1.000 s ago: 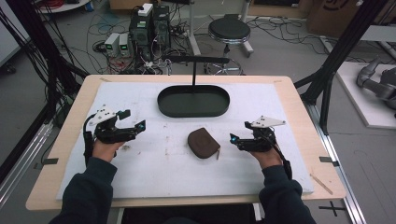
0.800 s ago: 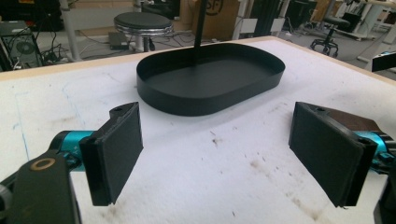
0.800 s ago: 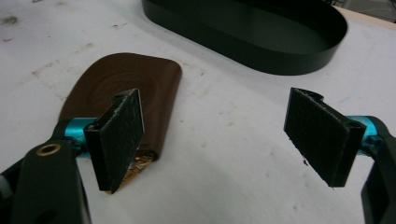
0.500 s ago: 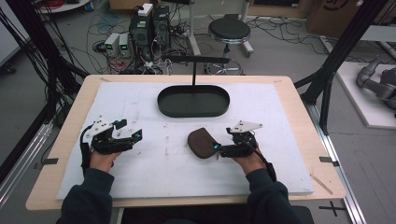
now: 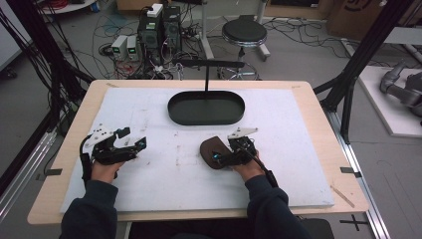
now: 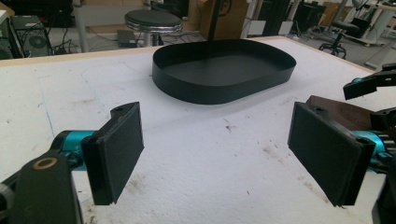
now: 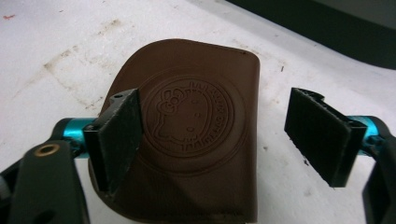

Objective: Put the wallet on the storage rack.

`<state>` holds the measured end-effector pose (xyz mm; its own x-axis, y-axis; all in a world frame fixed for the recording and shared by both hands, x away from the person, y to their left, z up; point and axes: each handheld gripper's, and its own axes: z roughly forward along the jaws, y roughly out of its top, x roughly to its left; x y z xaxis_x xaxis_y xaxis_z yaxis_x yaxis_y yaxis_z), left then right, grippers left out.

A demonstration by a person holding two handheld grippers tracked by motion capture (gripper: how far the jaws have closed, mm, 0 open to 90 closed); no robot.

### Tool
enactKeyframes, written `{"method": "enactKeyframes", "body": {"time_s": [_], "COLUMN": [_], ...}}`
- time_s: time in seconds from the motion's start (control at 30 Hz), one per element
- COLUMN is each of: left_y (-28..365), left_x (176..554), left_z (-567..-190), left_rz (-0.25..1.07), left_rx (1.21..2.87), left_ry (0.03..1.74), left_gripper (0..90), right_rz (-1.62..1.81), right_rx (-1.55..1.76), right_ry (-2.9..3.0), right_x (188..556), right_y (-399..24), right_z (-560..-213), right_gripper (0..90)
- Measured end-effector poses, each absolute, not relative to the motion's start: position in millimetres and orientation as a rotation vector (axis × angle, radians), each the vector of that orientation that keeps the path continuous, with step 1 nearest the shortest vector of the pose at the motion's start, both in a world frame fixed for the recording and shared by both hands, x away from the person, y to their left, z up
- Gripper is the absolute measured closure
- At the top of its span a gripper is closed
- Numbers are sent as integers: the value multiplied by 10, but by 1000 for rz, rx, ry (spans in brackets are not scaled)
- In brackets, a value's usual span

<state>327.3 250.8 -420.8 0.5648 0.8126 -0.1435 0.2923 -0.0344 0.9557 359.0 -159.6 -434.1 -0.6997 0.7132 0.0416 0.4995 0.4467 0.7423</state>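
The brown leather pouch (image 7: 187,135) carried a round embossed stamp showing a cartoon cat-like head with a bow, ringed by raised lettering too soft and small to read. In the right gripper view its near edge was cut off by the frame bottom, and the left jaw pad covered part of its 9 o'clock side.

In the high view the pouch (image 5: 211,151) lay flat on the white mat (image 5: 164,174), at about 6 o'clock from the black oval tray (image 5: 206,107) and well apart from it. The right gripper (image 5: 222,157) sat at the pouch's 3 o'clock edge, over it; its jaws stood wide apart, one pad above the pouch's left side and the other out over bare mat, gripping nothing. Whether either pad touched the leather could not be told.

The left gripper (image 5: 134,146) hung at roughly 9 o'clock from the pouch, well apart, jaws also spread wide and empty. In the left gripper view the tray (image 6: 224,70) showed at 12 o'clock with a thin black post rising from its far side, its top cut off; a corner of the pouch (image 6: 345,112) peeked at 3 o'clock behind the right jaw pad.

The mat bore faint brown smudges. Beyond the table (image 5: 318,119) stood a round stool (image 5: 244,34) and electronics boxes with tangled cables, their labels unreadable
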Motion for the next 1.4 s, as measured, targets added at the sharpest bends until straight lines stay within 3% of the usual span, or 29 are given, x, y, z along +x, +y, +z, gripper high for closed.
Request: {"method": "enactKeyframes", "body": {"time_s": [0.23, 0.53, 0.6, 0.83, 1.07, 1.4], "left_y": [2483, 2469, 2474, 2491, 2531, 2553], "left_x": [3306, 3329, 3329, 3325, 3316, 3302], "left_z": [-4213, -4222, -4222, -4223, -4232, -4231], "left_rz": [543, 539, 538, 536, 531, 536], "left_rx": [1609, 1620, 1618, 1622, 1608, 1596], "left_ry": [960, 962, 964, 970, 986, 984], "left_gripper": [188, 195, 196, 198, 203, 203], "right_rz": [1161, 1228, 1255, 1255, 1271, 1190], "right_rx": [1124, 1150, 1147, 1141, 1077, 1040], "right_ry": [2484, 2541, 2570, 2564, 2500, 2420], "right_x": [3697, 3756, 3762, 3731, 3665, 3611], "right_y": [-1638, -1650, -1667, -1680, -1786, -2067], "right_z": [-4422, -4474, -4462, -4408, -4244, -4008], "right_gripper": [138, 150, 277, 360, 550, 641]}}
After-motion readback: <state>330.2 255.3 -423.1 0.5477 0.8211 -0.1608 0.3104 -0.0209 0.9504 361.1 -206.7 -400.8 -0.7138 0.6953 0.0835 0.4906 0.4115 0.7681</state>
